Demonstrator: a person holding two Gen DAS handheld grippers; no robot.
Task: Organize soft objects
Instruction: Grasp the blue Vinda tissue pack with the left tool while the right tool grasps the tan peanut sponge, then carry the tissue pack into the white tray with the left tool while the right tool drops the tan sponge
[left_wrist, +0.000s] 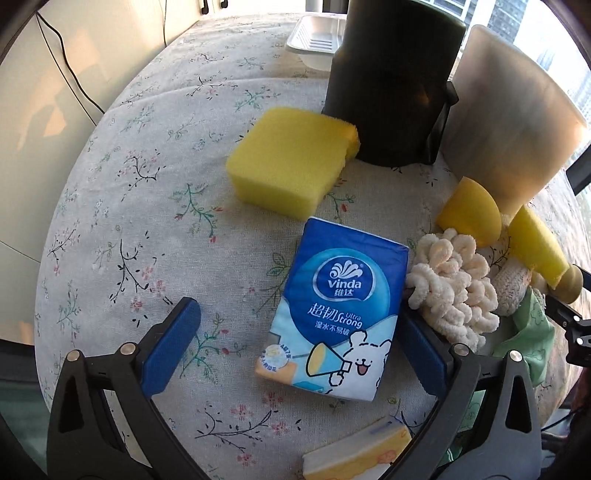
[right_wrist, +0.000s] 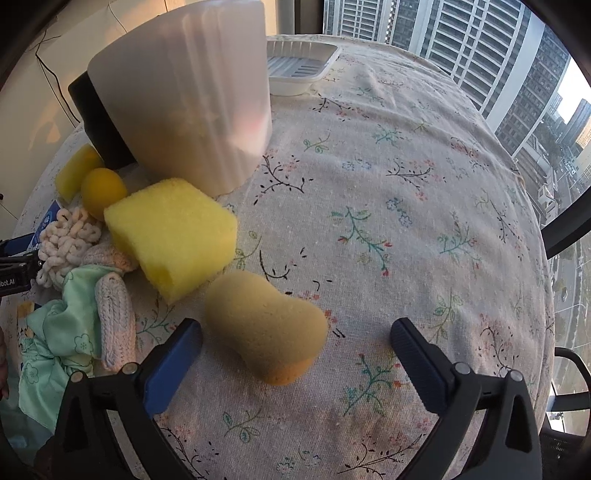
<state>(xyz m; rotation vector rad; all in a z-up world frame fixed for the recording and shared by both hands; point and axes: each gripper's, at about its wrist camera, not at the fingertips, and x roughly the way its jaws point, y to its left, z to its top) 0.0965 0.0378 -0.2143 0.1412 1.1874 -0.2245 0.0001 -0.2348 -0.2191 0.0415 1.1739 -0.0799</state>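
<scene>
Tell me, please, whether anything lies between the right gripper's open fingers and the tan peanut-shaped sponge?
Nothing visible does. The right gripper is open, and the tan sponge already lies between its fingers on bare tablecloth, nearer the left one.

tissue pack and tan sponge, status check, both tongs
Left tongs open, straddling tissue pack. Right tongs open around tan sponge, no grip. Fluffy cloth crowds left tongs.

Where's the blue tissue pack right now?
Left wrist view: the blue tissue pack lies flat between the open left claw, beside the cream looped cloth, below the yellow sponge.
</scene>
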